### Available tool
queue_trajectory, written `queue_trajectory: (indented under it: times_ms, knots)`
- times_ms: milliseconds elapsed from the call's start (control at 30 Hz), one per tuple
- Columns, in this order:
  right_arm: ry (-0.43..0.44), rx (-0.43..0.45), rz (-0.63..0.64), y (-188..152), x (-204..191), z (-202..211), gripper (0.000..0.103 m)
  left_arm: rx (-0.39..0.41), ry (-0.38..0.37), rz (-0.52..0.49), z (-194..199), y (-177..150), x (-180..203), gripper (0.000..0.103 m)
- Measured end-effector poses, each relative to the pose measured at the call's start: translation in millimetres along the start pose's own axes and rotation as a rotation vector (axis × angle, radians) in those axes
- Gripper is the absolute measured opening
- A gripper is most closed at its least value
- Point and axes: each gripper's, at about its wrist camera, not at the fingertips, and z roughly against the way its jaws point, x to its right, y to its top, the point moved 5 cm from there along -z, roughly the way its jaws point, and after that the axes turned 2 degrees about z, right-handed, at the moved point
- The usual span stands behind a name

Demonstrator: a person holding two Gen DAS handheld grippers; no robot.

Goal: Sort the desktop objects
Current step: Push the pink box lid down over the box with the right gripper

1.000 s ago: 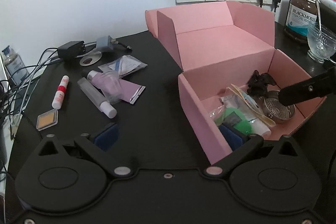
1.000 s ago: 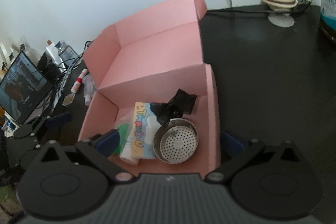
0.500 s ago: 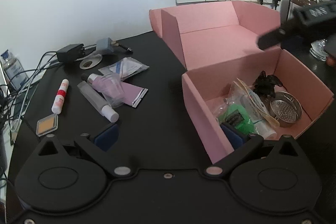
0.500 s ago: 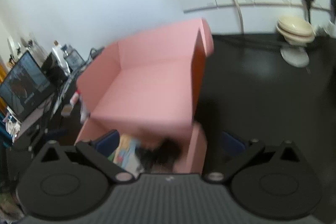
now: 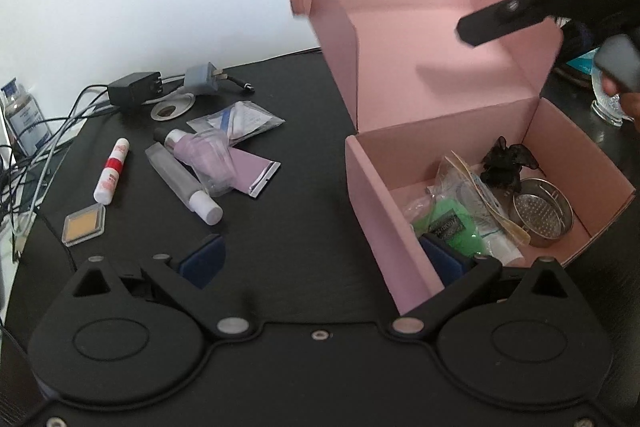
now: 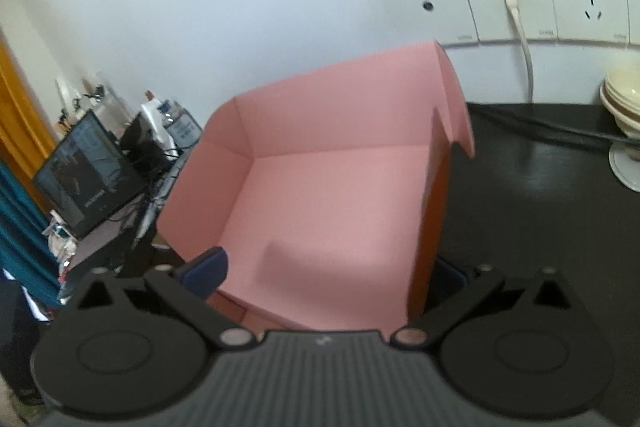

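Observation:
The pink cardboard box (image 5: 384,195) stands open on the black desk, its lid (image 5: 432,39) raised almost upright. Inside lie a metal strainer (image 5: 540,215), a black bow (image 5: 506,163), a green packet (image 5: 452,223) and clear sachets. My left gripper (image 5: 320,259) is open and empty, low in front of the box's left wall. My right gripper (image 6: 326,273) is open, with the pink lid (image 6: 328,195) standing between its fingers. In the left wrist view the right gripper (image 5: 512,15) hovers against the lid's inner face.
Loose items lie left of the box: a red-and-white tube (image 5: 112,171), a clear tube (image 5: 184,187), a purple sachet (image 5: 244,173), a tan compact (image 5: 84,227), a foil packet (image 5: 236,121), chargers (image 5: 134,93) with cables. A glass cup (image 5: 608,99) stands right; wall sockets (image 6: 520,3) behind.
The right gripper rose out of the box and came against the lid, which swung from lying back to almost upright. The left gripper hardly moved.

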Motion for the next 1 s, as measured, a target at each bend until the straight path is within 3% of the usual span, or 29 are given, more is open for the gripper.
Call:
queue_trajectory:
  times_ms: [367,600,767,1000]
  knots:
    - [0.032,0.044,0.101,-9.4,-29.2,38.3,0.102,0.015,-0.018,0.012,1.5,-3.9,-1.3,0.103]
    - [-0.053,0.052,0.190,-29.8,-44.0,48.6,0.102,0.063,-0.008,-0.051,15.3,0.2,6.1,0.103]
    - [-0.078,0.075,0.220,-33.0,-46.6,51.6,0.102,0.191,-0.110,-0.089,39.6,21.1,22.8,0.103]
    - [-0.132,0.094,0.244,-37.3,-51.3,58.8,0.102,0.261,-0.254,-0.114,57.9,40.8,47.0,0.103]
